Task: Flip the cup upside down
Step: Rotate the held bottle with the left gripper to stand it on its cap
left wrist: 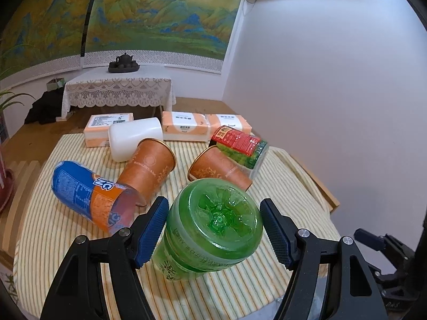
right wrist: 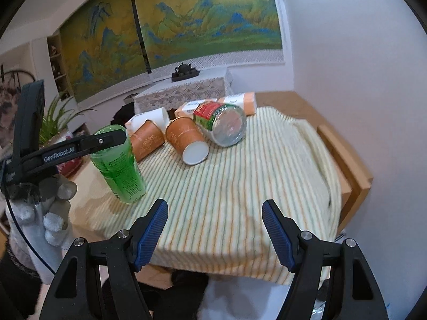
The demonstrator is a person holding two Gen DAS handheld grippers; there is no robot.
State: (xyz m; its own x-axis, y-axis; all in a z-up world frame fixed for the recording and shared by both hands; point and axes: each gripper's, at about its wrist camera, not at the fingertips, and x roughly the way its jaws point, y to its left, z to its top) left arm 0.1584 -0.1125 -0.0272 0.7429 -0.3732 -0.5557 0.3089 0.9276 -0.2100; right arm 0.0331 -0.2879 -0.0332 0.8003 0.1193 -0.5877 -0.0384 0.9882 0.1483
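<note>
Now green cup (left wrist: 210, 229) inverted between open left hand-held gripper (left wrist: 214, 229) pads.

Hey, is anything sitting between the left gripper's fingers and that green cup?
Nothing visible. The left gripper is open with the green cup standing base-up directly between its fingers. The blue-and-orange cup lies off to the left, clear of it.

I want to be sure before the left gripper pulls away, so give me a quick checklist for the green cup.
1. Green cup bottom up on the striped cloth: ok.
2. Left gripper fingers clear of the cup: right side ok, left side cannot tell.
3. Cup upright: cannot tell, it looks slightly tilted.
4. Blue-labelled cup close beside the left finger: not ok.
5. Right gripper open, holding nothing: ok.
</note>
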